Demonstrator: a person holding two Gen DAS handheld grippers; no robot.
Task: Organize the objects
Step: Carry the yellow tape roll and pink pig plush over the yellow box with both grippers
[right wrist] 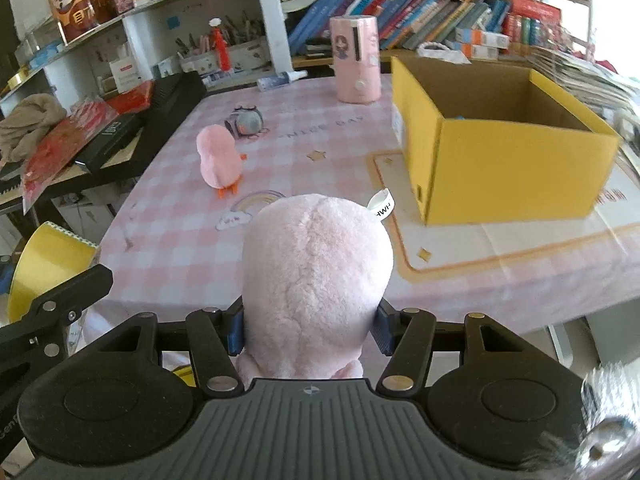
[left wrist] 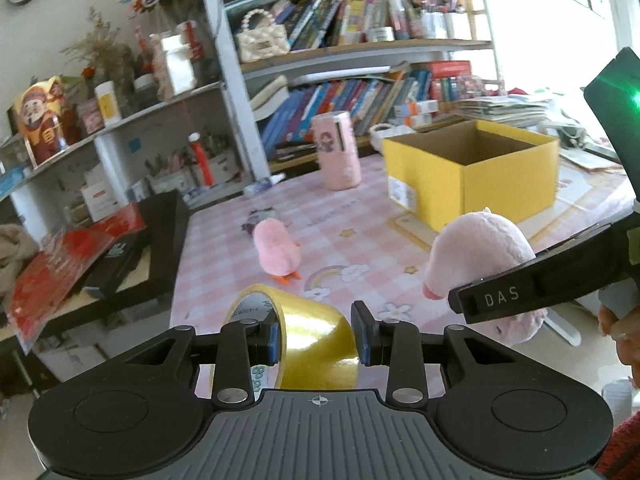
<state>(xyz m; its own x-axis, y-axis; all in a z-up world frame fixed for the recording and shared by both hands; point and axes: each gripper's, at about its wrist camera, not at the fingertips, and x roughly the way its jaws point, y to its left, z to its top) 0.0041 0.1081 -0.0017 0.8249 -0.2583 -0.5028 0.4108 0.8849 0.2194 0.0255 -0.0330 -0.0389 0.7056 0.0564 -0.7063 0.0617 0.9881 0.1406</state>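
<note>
Pink gingham covers the bench (right wrist: 320, 128), with black cases and red packets stacked off its left edge. The left hand-held gripper (left wrist: 318, 338) is clamped tight on a yellow tape roll (left wrist: 316, 340), carried above the bench's near left corner. Beyond it on the cloth stands a small pink chick (right wrist: 219, 160) on orange feet, and just behind that a grey alarm clock (right wrist: 249, 121). Farther back, near the bookshelf (left wrist: 360, 52), a pink canister (right wrist: 356, 58) stands upright. The right hand-held gripper (right wrist: 310, 326) is closed halfway on a pale pink plush (right wrist: 316, 272), its pads pressing the plush's sides, held over the bench's near edge. To the right sits an open yellow box (right wrist: 516, 168), its near wall between the plush and the hollow inside.
</note>
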